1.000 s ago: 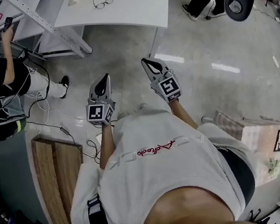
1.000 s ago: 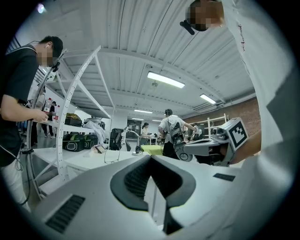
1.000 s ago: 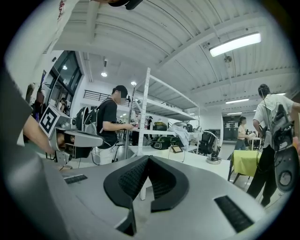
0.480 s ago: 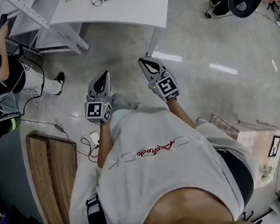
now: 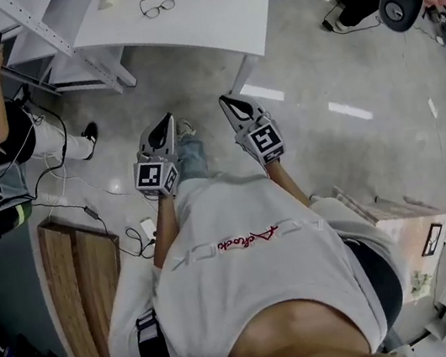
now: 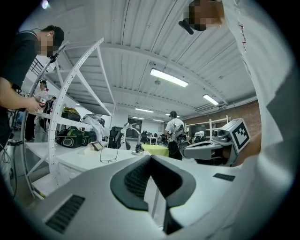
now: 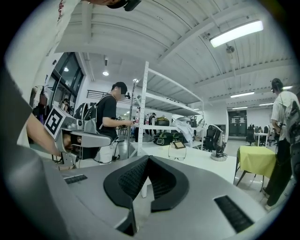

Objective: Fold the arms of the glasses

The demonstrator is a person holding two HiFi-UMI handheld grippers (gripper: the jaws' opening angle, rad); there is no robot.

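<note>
Far-off glasses (image 5: 157, 4), arms indistinct

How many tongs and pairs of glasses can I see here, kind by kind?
Tongs: 2, the left tongs and the right tongs, both shut and empty.
Pairs of glasses: 1, lying on the white table.
Total: 3

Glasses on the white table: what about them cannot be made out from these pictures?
Head view: the glasses are too small to tell whether the arms are open or folded.
Both gripper views: the glasses are far off and tiny, so no clearer.
Head view: the white table is cut off by the top edge.
</note>
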